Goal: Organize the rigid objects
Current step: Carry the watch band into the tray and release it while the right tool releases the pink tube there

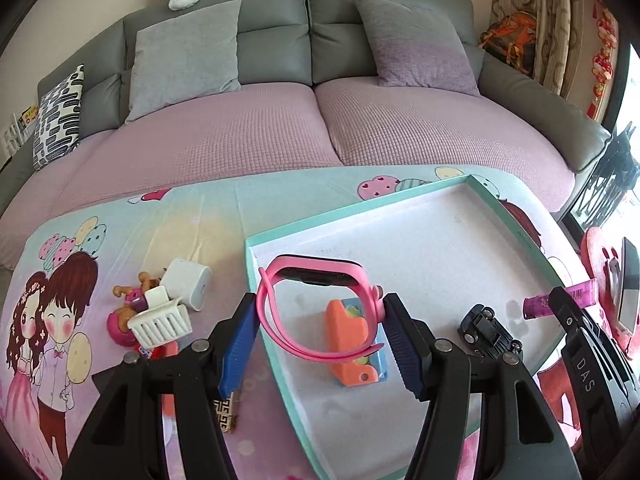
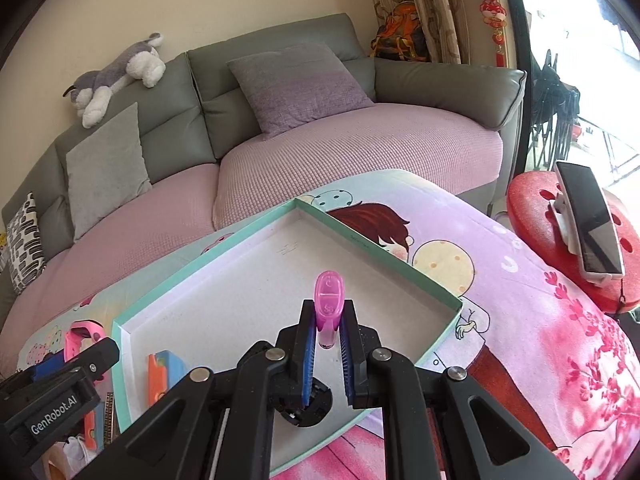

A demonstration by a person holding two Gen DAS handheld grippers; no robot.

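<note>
Pink and looped, the watch [image 1: 320, 304] hangs between the spread fingers of the left gripper [image 1: 320, 328], its strap touching the right finger [image 1: 404, 344]; whether it is pinched I cannot tell. It sits over the near left part of the teal-rimmed tray [image 1: 256, 280], just above an orange toy [image 1: 348, 348] lying on the tray floor. A black toy car [image 1: 486, 330] rests in the tray nearby. The right gripper [image 2: 327, 344] is clamped on a pink lighter [image 2: 329, 300], held upright above the tray's near edge. A white basket [image 1: 160, 320] and charger [image 1: 188, 282] lie left of the tray on the cloth [image 1: 192, 216].
</note>
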